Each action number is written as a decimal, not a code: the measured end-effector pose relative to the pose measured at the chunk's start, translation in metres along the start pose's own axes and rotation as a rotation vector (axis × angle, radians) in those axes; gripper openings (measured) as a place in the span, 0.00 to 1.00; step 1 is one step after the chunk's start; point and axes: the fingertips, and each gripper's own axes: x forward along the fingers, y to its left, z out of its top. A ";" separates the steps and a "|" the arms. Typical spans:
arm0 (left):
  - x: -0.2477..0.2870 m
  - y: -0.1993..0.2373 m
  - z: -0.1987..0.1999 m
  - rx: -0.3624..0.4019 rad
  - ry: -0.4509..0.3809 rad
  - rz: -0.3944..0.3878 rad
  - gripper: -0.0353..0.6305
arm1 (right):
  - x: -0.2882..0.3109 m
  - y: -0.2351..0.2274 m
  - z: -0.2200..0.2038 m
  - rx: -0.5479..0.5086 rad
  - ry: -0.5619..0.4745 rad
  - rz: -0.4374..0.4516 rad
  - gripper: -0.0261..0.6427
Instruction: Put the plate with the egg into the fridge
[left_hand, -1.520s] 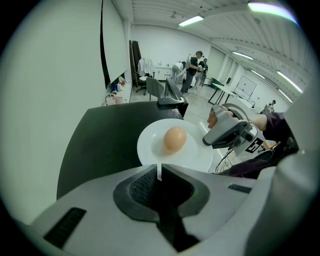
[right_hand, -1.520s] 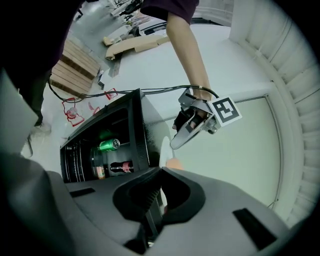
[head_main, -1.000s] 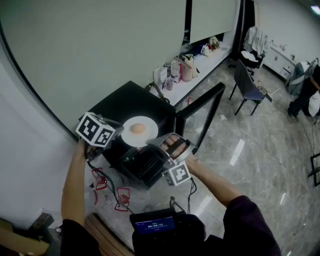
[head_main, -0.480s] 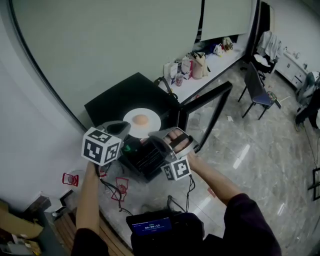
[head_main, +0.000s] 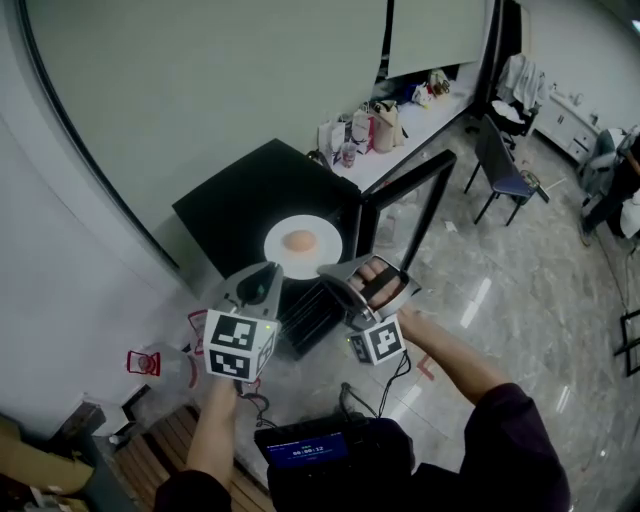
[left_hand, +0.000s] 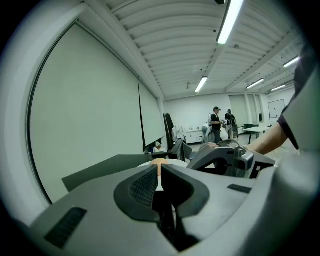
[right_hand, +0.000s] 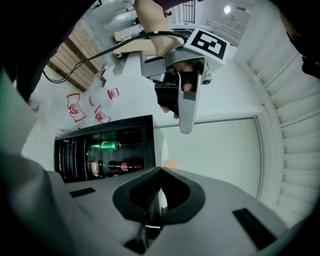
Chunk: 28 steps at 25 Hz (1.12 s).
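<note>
Your left gripper (head_main: 268, 276) hangs just off the front top edge of the fridge (head_main: 240, 195), jaws together on nothing, pointing at the plate (head_main: 323, 236). Your right gripper (head_main: 328, 272), above the fridge's open front, has its jaws clamped on the plate's near rim. The white plate is at the front edge of the fridge's top, 1 egg (head_main: 300, 241) at its centre. The fridge's door (head_main: 415, 195) stands wide open, and 1 green can (right_hand: 106, 145) lies inside the fridge
</note>
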 end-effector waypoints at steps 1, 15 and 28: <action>-0.004 -0.005 -0.003 -0.006 -0.015 -0.015 0.07 | -0.004 0.003 0.002 -0.003 0.019 0.007 0.06; -0.024 -0.061 -0.022 -0.038 -0.103 -0.113 0.07 | -0.057 0.030 0.025 -0.001 0.133 0.035 0.06; 0.007 -0.106 -0.056 -0.044 -0.079 -0.114 0.07 | -0.061 0.084 -0.011 0.041 0.124 0.126 0.06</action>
